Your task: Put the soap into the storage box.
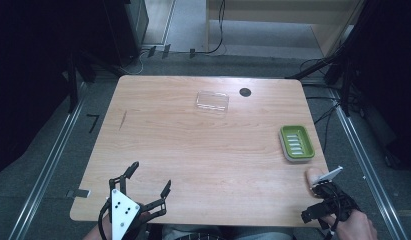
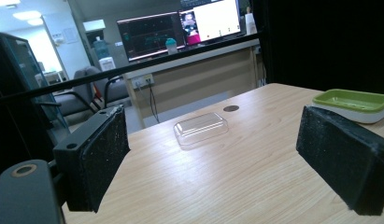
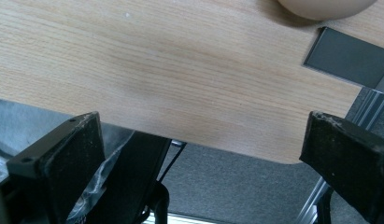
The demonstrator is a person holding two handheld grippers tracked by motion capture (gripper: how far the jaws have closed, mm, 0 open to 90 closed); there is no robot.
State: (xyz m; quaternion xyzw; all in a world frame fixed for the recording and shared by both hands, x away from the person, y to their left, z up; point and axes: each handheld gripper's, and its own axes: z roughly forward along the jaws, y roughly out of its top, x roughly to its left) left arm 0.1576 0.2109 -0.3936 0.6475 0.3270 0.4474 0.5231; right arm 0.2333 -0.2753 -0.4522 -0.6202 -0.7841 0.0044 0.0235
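Left gripper (image 1: 149,181): near corner of the table (image 1: 203,150) on the person's left, jaws spread wide, nothing between them, white plate on top. In the left gripper view (image 2: 213,158) both black pads stand far apart over bare wood.

Right gripper (image 1: 323,202): at the near right corner, held in a hand (image 1: 354,226), body dark and bunched. In the right gripper view (image 3: 203,154) its jaws stand wide apart, nothing held, hanging over the table's near edge with grey floor below. A pale rounded object (image 3: 325,7) sits at the top edge of that view; cannot tell what it is.

Farther out: green soap dish (image 1: 296,142) on a white base, near the right edge, well apart from both grippers. Clear plastic lid (image 1: 212,101) lies flat toward the far side, near the middle. Small dark round spot (image 1: 245,92) just to its right, near the far edge. Cables on the floor beyond the table.
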